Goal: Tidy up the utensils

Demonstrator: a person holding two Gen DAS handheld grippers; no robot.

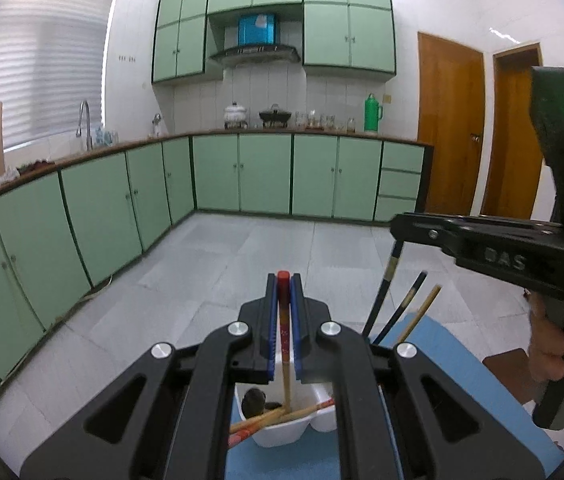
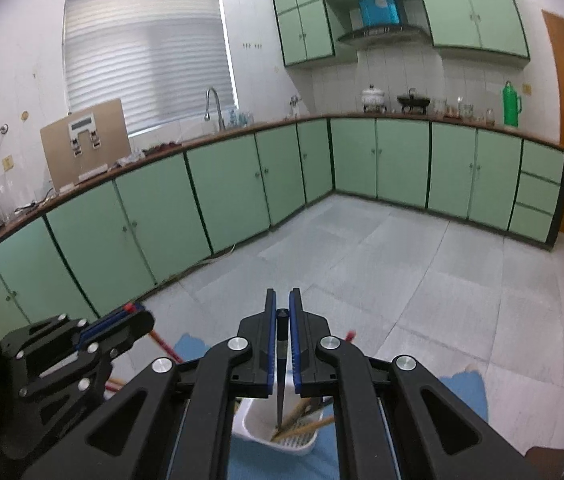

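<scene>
Left wrist view: the left claw (image 1: 283, 280) is clamped on a red-topped chopstick (image 1: 284, 322) that hangs down into a white tray (image 1: 282, 434) at 6 o'clock. A few more wooden chopsticks (image 1: 278, 416) lie crosswise in that tray, and there's some dark thing in it I can't make out. The tray sits on a blue mat (image 1: 433, 344) covering the table. Over at 3 o'clock the right claw (image 1: 399, 226) comes in from the side, pinched on a dark chopstick (image 1: 385, 280), with a hand (image 1: 553, 344) on its grip. 2 more sticks poke up just beside that one. The room is a kitchen with mint green cabinets (image 1: 266, 176) along 2 walls, a pale tiled floor (image 1: 242, 256), wooden doors (image 1: 447, 128) at 2 o'clock and a green thermos (image 1: 372, 113) on the far counter.

Right wrist view: the right claw is closed on the dark chopstick, whose tip points down into a white slotted basket (image 2: 293, 438) at 6 o'clock, with a few wooden sticks already inside. It's also on the blue mat. The left claw shows at 9 o'clock. The window blind (image 2: 146, 52) is up at 11 o'clock, with a faucet (image 2: 213, 104) below it.
</scene>
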